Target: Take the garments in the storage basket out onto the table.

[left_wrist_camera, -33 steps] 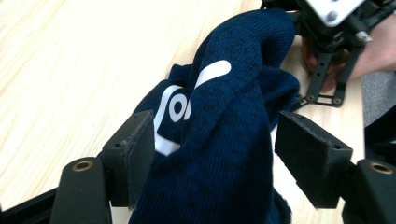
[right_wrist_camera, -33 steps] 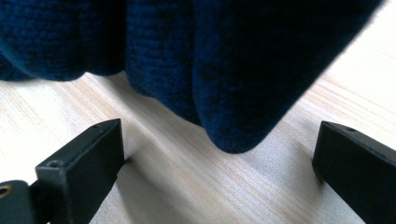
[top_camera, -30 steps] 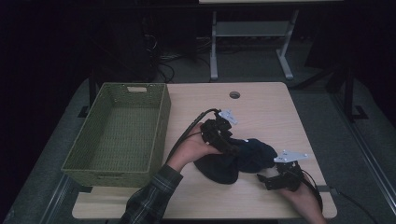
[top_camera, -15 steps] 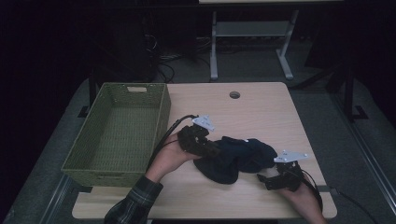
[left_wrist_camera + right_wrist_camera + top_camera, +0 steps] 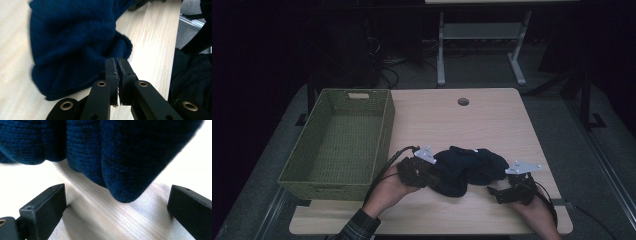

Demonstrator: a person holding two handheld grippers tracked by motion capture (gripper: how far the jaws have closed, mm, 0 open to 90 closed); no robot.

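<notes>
Sliding down to the near-left edge of the dark navy knitted garment (image 5: pixel 468 169) heaped on the pale wooden worktop (image 5: pixel 447 120), the left tongs (image 5: pixel 117 65) have just closed, seemingly on a thin fold; the right tongs (image 5: pixel 117 202) stand apart. Soft, light, floppy knit: pinch gathered edges.

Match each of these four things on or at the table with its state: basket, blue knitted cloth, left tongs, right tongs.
Things:
1. basket
2. blue knitted cloth
3. left tongs
4. right tongs

States:
A. jaws wide apart, nothing gripped
B. crumpled on the table between both tongs
C. empty, at the table's left edge
D. jaws closed together at the cloth's edge

Pairs: 1-C, 2-B, 3-D, 4-A
</notes>
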